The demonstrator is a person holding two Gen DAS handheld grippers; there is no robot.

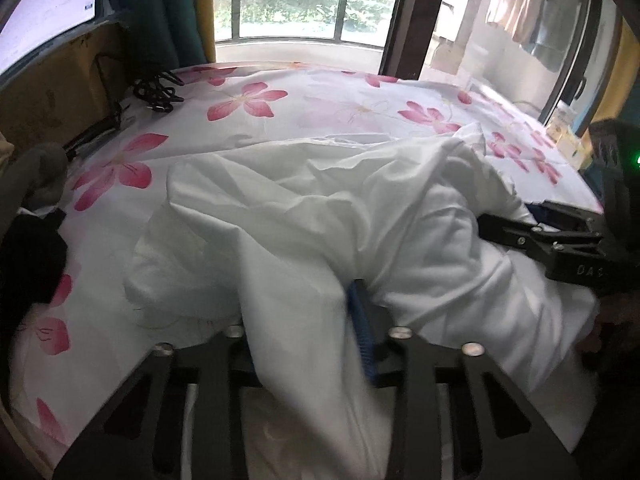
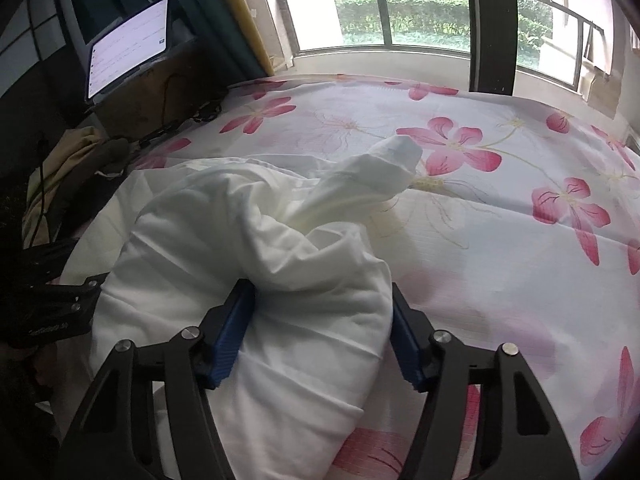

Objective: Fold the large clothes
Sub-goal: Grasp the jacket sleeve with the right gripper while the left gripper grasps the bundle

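A large white garment (image 1: pixel 300 208) lies crumpled on a bed sheet with pink flowers (image 1: pixel 280 96). In the left wrist view my left gripper (image 1: pixel 312 332) is shut on a fold of it at the near edge. One blue pad (image 1: pixel 360 328) shows, and cloth hides the other. My right gripper (image 1: pixel 540 236) enters from the right and bites into the same garment. In the right wrist view the right gripper (image 2: pixel 320 336) has a thick bunch of the white garment (image 2: pixel 240 232) pressed between both blue pads (image 2: pixel 236 332). A sleeve (image 2: pixel 384 168) sticks out towards the far side. The left gripper (image 2: pixel 60 300) sits at the left edge.
A lit screen (image 2: pixel 128 52) stands at the back left over a brown board. Black cables (image 1: pixel 156 90) lie on the sheet's far left corner. Dark clothing (image 1: pixel 28 256) and an olive garment (image 2: pixel 68 160) sit off the left side. A window with railings (image 2: pixel 400 12) is behind the bed.
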